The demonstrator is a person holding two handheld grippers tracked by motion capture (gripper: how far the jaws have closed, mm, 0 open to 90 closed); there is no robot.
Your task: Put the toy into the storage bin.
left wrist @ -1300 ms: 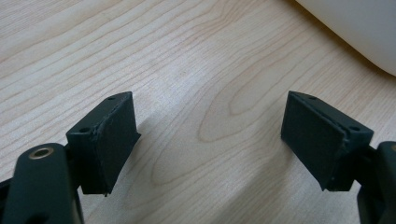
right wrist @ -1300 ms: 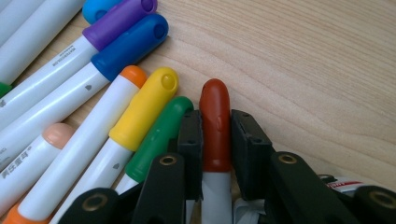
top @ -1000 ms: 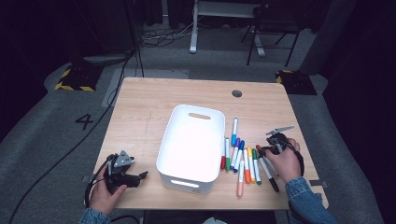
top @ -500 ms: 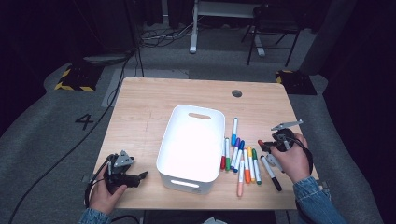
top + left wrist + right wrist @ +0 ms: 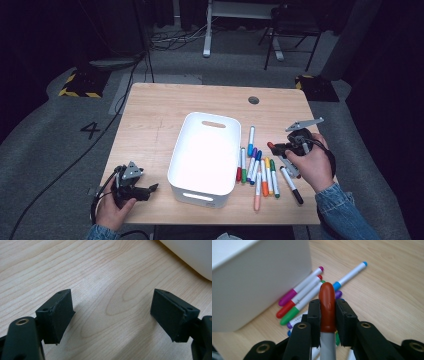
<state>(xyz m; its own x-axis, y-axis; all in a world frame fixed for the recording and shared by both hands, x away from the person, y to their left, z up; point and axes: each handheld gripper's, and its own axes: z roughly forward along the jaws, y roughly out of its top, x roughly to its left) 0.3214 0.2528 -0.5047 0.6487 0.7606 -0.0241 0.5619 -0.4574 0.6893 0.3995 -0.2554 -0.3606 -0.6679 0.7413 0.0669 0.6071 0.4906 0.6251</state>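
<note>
- My right claw (image 5: 327, 315) is clenched on a red-capped marker (image 5: 327, 307), the pads pinching it at the cap, with the grey barrel running back between the jaws toward my hand.
- In the high view the same claw (image 5: 278, 148) hangs above the desk's right edge, over the row of loose markers (image 5: 258, 171), and the red tip (image 5: 270, 145) points left toward the white bin (image 5: 202, 152).
- That is the relation the coming move turns on, as I judge it: the bin lies to the left of the held marker, along the marker's own long axis, and its open top is just past the marker row.
- In the right gripper view the bin's wall (image 5: 262, 277) rises at upper left, with magenta, red and green markers lying against its foot.
- My right hand is the nearer one to both bin and markers.
- My left claw (image 5: 112, 315) is released, its jaws standing wide over bare wood; from above it rests (image 5: 150, 189) near the desk's front-left corner, beside the bin's near corner, gripping nothing.
</note>
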